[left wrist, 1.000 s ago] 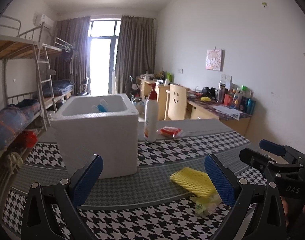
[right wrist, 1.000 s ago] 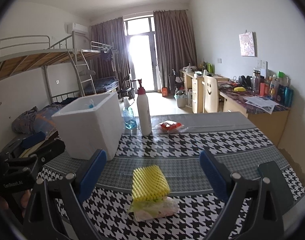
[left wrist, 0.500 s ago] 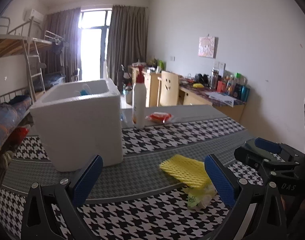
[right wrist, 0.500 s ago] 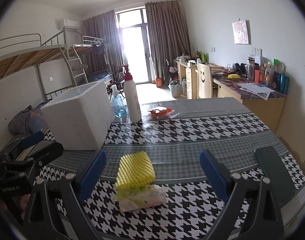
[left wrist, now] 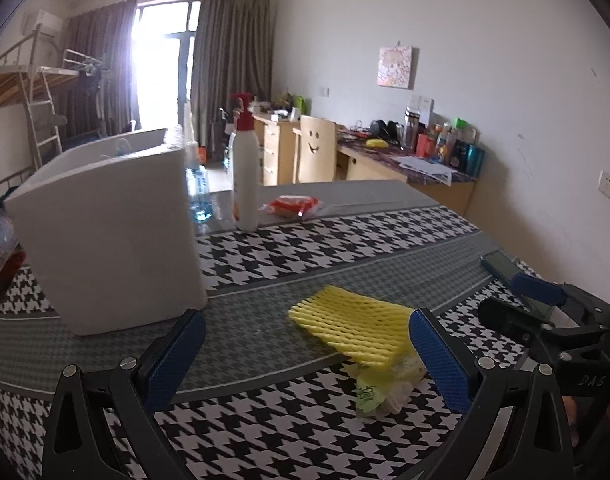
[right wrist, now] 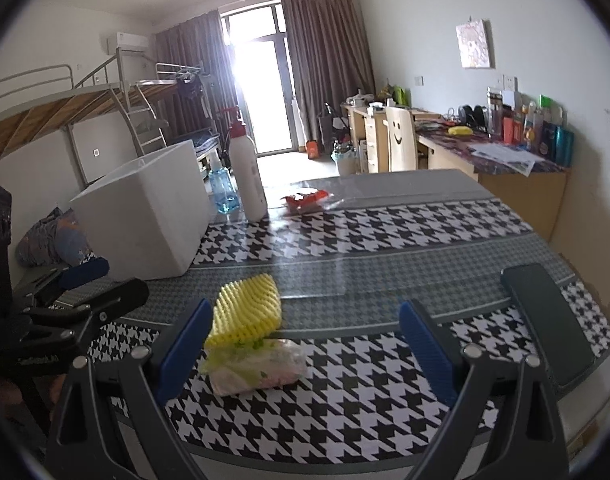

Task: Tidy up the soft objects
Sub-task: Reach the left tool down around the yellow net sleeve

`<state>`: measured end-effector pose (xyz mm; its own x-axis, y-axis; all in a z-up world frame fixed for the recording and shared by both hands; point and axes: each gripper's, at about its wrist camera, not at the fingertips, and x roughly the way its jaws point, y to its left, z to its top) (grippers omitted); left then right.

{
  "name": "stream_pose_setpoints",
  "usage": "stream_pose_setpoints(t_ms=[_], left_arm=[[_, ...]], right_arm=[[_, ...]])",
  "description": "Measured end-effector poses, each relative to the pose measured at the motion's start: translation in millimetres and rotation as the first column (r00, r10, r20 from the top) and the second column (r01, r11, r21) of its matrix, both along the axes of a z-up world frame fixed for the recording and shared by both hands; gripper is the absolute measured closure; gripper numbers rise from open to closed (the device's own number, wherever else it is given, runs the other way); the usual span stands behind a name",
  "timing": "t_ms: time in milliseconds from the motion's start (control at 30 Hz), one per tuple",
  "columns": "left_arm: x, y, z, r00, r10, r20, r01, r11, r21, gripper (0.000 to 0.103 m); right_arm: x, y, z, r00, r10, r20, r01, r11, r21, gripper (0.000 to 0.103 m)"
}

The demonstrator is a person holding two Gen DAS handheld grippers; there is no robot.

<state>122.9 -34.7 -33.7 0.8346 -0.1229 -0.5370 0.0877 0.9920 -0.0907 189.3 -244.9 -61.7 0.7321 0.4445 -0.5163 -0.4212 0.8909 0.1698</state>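
Note:
A yellow foam net sleeve [left wrist: 351, 328] [right wrist: 247, 310] lies on the houndstooth table, resting partly on a soft plastic packet [left wrist: 385, 384] [right wrist: 259, 366]. A white foam box [left wrist: 109, 236] [right wrist: 145, 220] stands open-topped at the left. My left gripper [left wrist: 305, 358] is open and empty, low over the table, with the sleeve just inside its right finger. My right gripper [right wrist: 305, 352] is open and empty, with the sleeve and packet beside its left finger. Each gripper shows in the other's view: the right gripper in the left wrist view [left wrist: 545, 320], the left gripper in the right wrist view [right wrist: 65, 300].
A white pump bottle [left wrist: 245, 168] [right wrist: 247, 176], a blue-liquid bottle [left wrist: 199, 184] [right wrist: 223, 192] and a red packet [left wrist: 293, 205] [right wrist: 307, 200] stand behind the box. A dark phone [right wrist: 549, 316] [left wrist: 509, 272] lies near the table's right edge. Desks and a bunk bed are beyond.
Both grippers have come lower and closer to the yellow sleeve and packet, and both views have swung leftward so objects sit further right or left in frame. Both stay open.

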Motion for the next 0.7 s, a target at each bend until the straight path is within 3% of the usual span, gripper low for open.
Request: stream_pose_setpoints(t_ms=[300, 533, 700], left_arm=[[12.1, -17.6, -10.2, 0.998, -0.053, -0.041, 0.055, 0.998, 0.035, 0.002], [26.1, -28.6, -22.7, 0.989, -0.108, -0.104, 0.113, 0.993, 0.042, 0.018], [27.8, -40.3, -25.9, 0.985, -0.139, -0.099, 0.147, 0.986, 0.077, 0.019]], right_arm=[[10.9, -6.0, -11.3, 0.999, -0.007, -0.039, 0.006, 1.000, -0.024, 0.007], [19.0, -10.1, -18.1, 0.998, 0.005, -0.069, -0.007, 1.000, -0.027, 0.007], [25.4, -14.2, -24.8, 0.996, -0.004, -0.094, 0.002, 1.000, -0.024, 0.007]])
